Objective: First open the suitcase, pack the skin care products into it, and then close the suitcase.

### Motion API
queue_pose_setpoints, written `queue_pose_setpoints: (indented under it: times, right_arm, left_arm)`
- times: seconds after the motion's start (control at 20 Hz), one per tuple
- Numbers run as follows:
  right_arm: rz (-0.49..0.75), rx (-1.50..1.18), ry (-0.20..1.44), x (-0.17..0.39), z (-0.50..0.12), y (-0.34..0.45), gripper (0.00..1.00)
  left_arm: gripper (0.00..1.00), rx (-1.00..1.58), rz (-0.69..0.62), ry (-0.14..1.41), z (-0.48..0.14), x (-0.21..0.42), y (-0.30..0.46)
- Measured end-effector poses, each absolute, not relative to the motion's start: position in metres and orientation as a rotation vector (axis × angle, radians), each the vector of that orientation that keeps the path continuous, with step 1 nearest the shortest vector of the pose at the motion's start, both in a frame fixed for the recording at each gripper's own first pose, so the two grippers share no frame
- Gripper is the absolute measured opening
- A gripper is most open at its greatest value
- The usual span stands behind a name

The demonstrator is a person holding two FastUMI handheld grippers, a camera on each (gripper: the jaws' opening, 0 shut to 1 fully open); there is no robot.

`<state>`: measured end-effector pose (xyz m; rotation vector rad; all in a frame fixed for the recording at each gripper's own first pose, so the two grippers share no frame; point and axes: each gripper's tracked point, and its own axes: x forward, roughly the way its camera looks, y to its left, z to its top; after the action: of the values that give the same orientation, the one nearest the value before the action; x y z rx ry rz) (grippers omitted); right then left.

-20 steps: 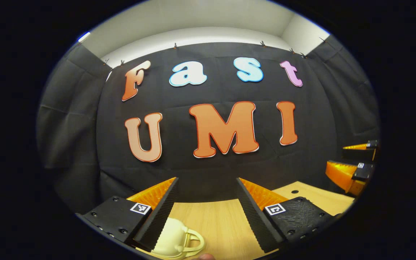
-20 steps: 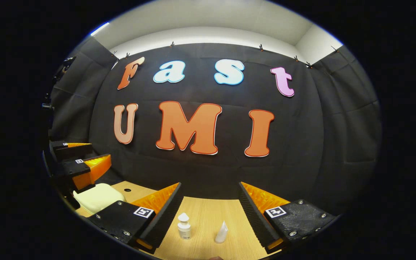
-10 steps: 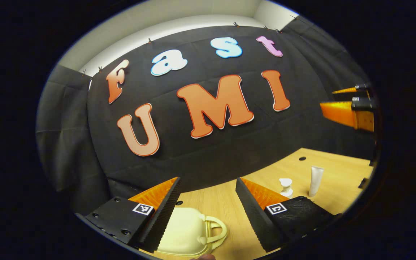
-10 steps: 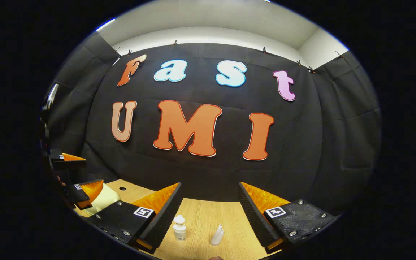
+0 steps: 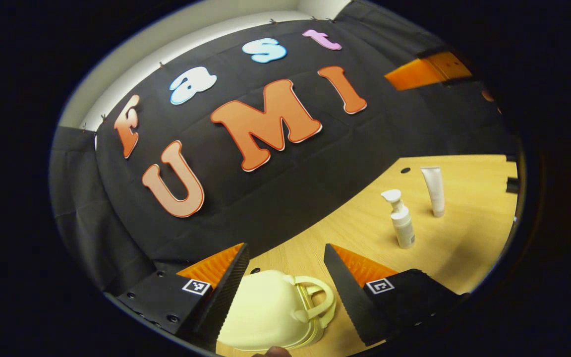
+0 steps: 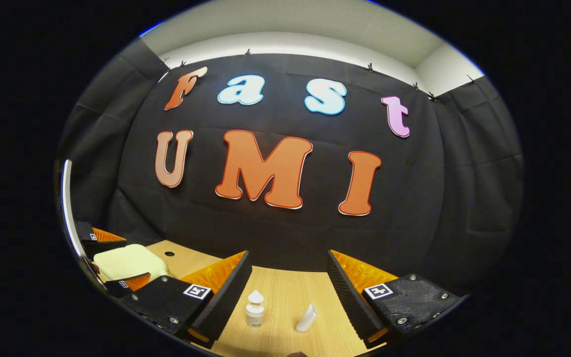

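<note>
While sitting closed on the pale wooden surface (image 5: 464, 248), small cream hard-shell plastic suitcase (image 5: 270, 312) lies between parted left claw (image 5: 285, 290); looks light, rigid, slippery; best gripped by handle. Right claw (image 6: 288, 292) apart.

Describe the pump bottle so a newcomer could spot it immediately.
Start at the wooden table in front of the black cloth wall. Two small white containers stand upright there, apart from the cream suitcase. The pump bottle has a dispenser head on top; its neighbour, the tube, is smooth and tapered.
</note>
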<state>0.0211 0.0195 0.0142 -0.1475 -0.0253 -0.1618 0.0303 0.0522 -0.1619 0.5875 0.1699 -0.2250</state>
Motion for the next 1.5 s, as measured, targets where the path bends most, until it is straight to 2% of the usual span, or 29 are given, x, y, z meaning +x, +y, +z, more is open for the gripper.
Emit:
queue_pose_setpoints:
  times: [0.5, 0.65, 0.8, 0.85, 1.0, 1.05, 1.1, 1.2, 1.25, 1.3, 1.35, 1.4, 1.45, 1.5]
  right_arm:
    - [-0.319, -0.147, 0.048, 0.01, -0.007, 0.016, 0.96]
    - [-0.359, -0.151, 0.057, 0.004, -0.007, 0.012, 0.97]
    - [-0.365, -0.15, 0.075, 0.002, -0.012, 0.01, 0.97]
    - [-0.36, -0.149, 0.082, 0.004, -0.014, 0.01, 0.97]
    - [-0.334, -0.146, 0.083, 0.013, -0.016, 0.004, 0.97]
    - [-0.319, -0.143, 0.078, 0.018, -0.014, 0.003, 0.97]
    - [-0.311, -0.143, 0.072, 0.023, -0.015, -0.001, 0.97]
    - [-0.289, -0.14, 0.067, 0.033, -0.016, -0.004, 0.97]
    - [-0.275, -0.138, 0.07, 0.038, -0.019, -0.005, 0.97]
    - [-0.261, -0.137, 0.07, 0.042, -0.02, -0.007, 0.97]
    - [-0.249, -0.136, 0.07, 0.047, -0.02, -0.009, 0.97]
    - [-0.237, -0.136, 0.073, 0.05, -0.024, -0.009, 0.97]
    - [-0.228, -0.138, 0.075, 0.054, -0.026, -0.011, 0.97]
    - [-0.219, -0.14, 0.076, 0.057, -0.027, -0.013, 0.97]
  left_arm:
    - [0.98, 0.952, -0.359, 0.203, -0.264, 0.03, 0.073]
    - [0.98, 1.018, -0.371, 0.26, -0.291, 0.037, 0.088]
    - [0.94, 1.082, -0.379, 0.304, -0.318, 0.043, 0.098]
    - [0.88, 1.106, -0.375, 0.304, -0.323, 0.044, 0.099]
    - [0.88, 1.215, -0.357, 0.302, -0.338, 0.052, 0.102]
    - [0.79, 1.256, -0.355, 0.296, -0.341, 0.055, 0.1]
    - [0.75, 1.28, -0.356, 0.299, -0.346, 0.056, 0.099]
    - [0.72, 1.327, -0.334, 0.289, -0.346, 0.061, 0.095]
    - [0.6, 1.352, -0.311, 0.268, -0.342, 0.066, 0.093]
    - [0.52, 1.363, -0.313, 0.269, -0.343, 0.067, 0.092]
    - [0.38, 1.374, -0.306, 0.272, -0.345, 0.069, 0.093]
    - [0.34, 1.372, -0.303, 0.271, -0.343, 0.066, 0.091]
    - [0.26, 1.363, -0.291, 0.268, -0.341, 0.065, 0.091]
    - [0.25, 1.355, -0.275, 0.244, -0.336, 0.066, 0.091]
